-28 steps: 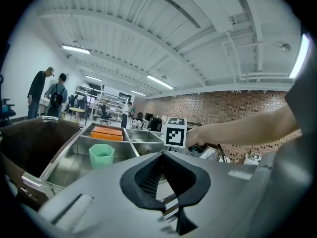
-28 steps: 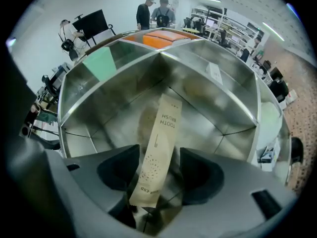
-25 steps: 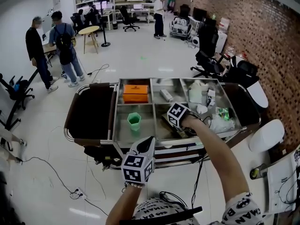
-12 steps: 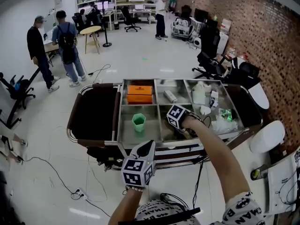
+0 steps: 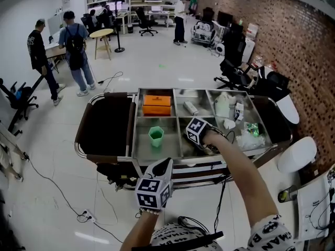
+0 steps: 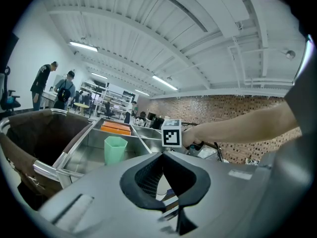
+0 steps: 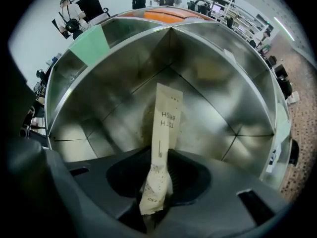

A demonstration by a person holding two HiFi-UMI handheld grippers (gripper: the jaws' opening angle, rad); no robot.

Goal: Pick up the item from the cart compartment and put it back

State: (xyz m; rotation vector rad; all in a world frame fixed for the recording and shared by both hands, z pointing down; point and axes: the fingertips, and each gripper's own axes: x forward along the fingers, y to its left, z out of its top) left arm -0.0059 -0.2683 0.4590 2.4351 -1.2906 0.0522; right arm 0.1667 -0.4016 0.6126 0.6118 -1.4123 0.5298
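Note:
A tan paper toothbrush packet (image 7: pixel 166 123) stands on end in the cart's front middle steel compartment (image 7: pixel 218 118). My right gripper (image 7: pixel 156 202) points straight down into that compartment. Its jaws have just been closing and now pinch the packet's crumpled lower end. In the head view only its marker cube and my hand show over that compartment, at the right gripper (image 5: pixel 205 145); the packet is hidden there. My left gripper (image 5: pixel 166 163) hangs in front of the cart's near rail, aimed at the cart, its jaws (image 6: pixel 171 214) together with nothing held.
The steel cart (image 5: pixel 131 140) has a brown bag (image 5: pixel 102 122) at its left end. A green cup (image 5: pixel 155 136) stands in the front left compartment and an orange box (image 5: pixel 157 104) behind it. White bottles (image 5: pixel 222 104) and bags fill the right compartments. People (image 5: pixel 73 41) stand far left; office chairs (image 5: pixel 235 72) are at the right.
The right gripper has stayed in the front middle compartment, a little lower over it. The left gripper has shifted slightly down in the picture.

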